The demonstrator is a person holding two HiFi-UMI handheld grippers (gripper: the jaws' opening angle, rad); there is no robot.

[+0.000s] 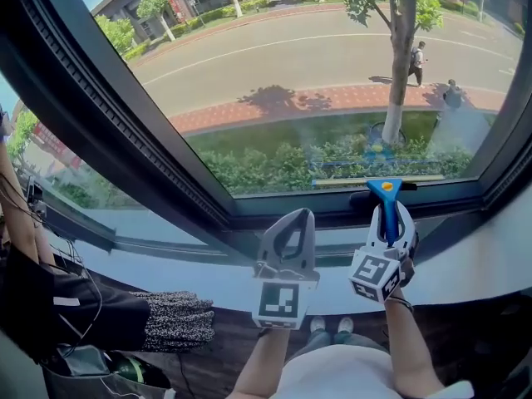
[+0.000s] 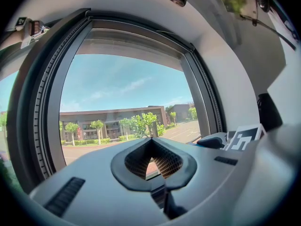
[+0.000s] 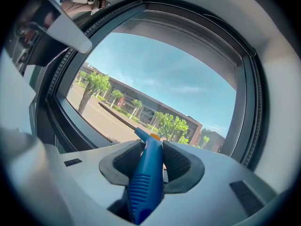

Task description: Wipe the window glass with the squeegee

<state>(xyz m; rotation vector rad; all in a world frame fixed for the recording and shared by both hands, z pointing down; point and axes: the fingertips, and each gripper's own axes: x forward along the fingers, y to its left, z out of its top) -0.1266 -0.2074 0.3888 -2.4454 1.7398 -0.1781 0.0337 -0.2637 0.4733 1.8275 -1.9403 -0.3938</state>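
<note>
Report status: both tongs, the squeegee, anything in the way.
Right tongs shut on squeegee. Left tongs shut, empty. Squeegee low, by window glass bottom edge. Nothing blocking the glass.

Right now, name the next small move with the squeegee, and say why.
Probably raise the right tool toward the top of the window glass: it is shut on the squeegee, but the blade sits low by the bottom frame, so most of the pane lies above it.

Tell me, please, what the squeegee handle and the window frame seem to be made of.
The squeegee handle looks like moulded plastic: bright blue, slight sheen, ribbed grip ridges. The window frame is probably dark coated metal, smooth and matte, with a ribbed strip resembling a rubber seal.
</note>
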